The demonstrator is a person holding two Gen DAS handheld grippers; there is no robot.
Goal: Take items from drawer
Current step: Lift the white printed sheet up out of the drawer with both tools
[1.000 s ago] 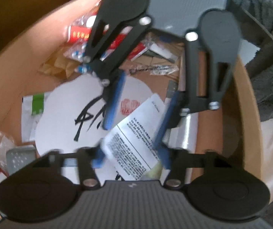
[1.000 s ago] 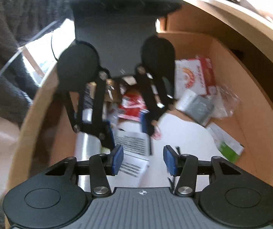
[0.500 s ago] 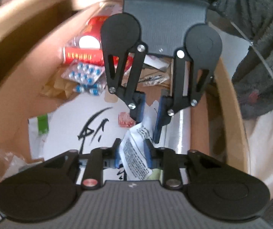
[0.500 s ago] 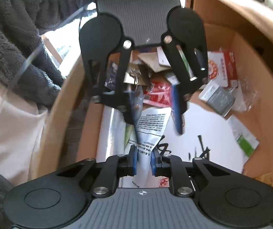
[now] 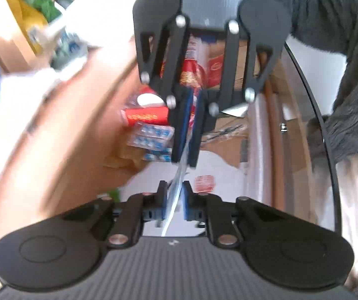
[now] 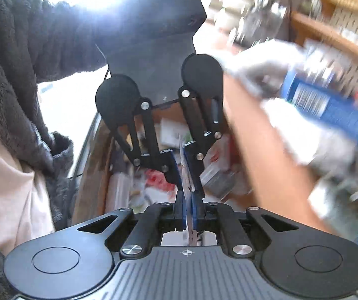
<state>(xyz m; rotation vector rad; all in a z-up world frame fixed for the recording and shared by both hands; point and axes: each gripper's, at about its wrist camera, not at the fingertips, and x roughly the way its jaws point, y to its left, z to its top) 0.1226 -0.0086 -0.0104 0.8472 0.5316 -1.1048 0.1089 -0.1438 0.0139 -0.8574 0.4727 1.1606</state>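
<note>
Two grippers, left [image 5: 173, 200] and right [image 6: 189, 206], are each clamped on one edge-on leaflet [image 5: 179, 182], held between them above the open drawer [image 5: 274, 115]. If they pull apart or twist unevenly, the thin paper could tear or slip from a pad. Motion blur smears the drawer's remaining packets [image 5: 151, 137], and the leaflet's print cannot be read.
</note>
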